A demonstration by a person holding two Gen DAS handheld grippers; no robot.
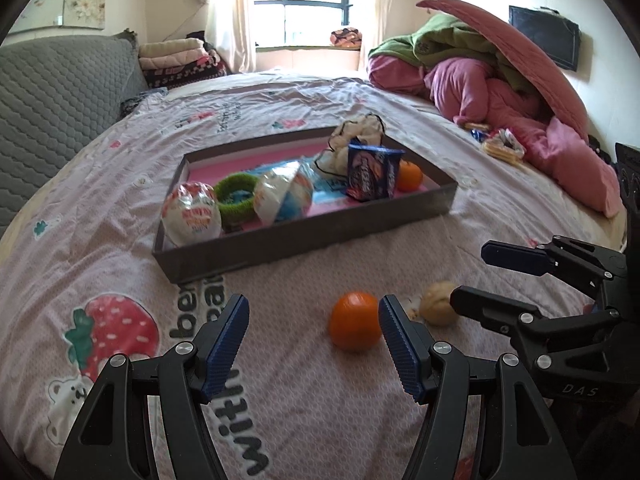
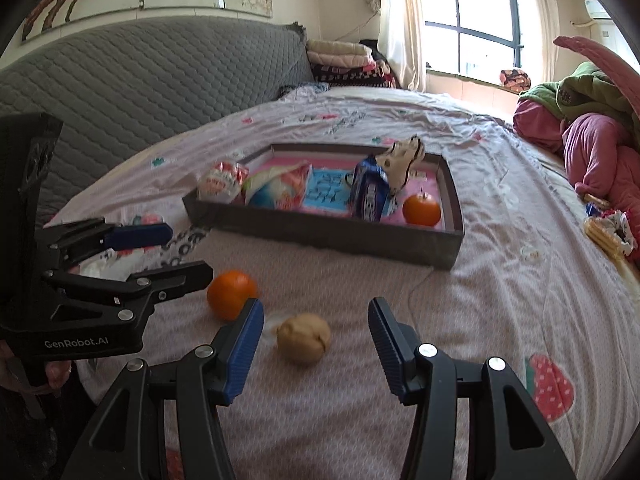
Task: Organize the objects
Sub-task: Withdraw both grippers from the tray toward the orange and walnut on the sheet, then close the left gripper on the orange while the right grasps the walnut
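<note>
A loose orange (image 1: 354, 321) lies on the bed sheet just ahead of my open left gripper (image 1: 313, 340), near its right finger. A tan bun (image 1: 439, 302) lies to its right. In the right wrist view the bun (image 2: 304, 337) sits between the fingers of my open right gripper (image 2: 316, 344), with the orange (image 2: 231, 294) to its left. The dark tray (image 1: 304, 236) further back holds a second orange (image 1: 409, 176), a blue snack bag (image 1: 370, 174), two wrapped packets, a green ring and a white pouch. Both grippers are empty.
A pile of pink and green quilts (image 1: 500, 80) lies at the right of the bed, with snack packets (image 1: 502, 146) beside it. A grey padded headboard (image 2: 140, 76) is on the left. Folded blankets (image 1: 176, 56) are stacked near the window.
</note>
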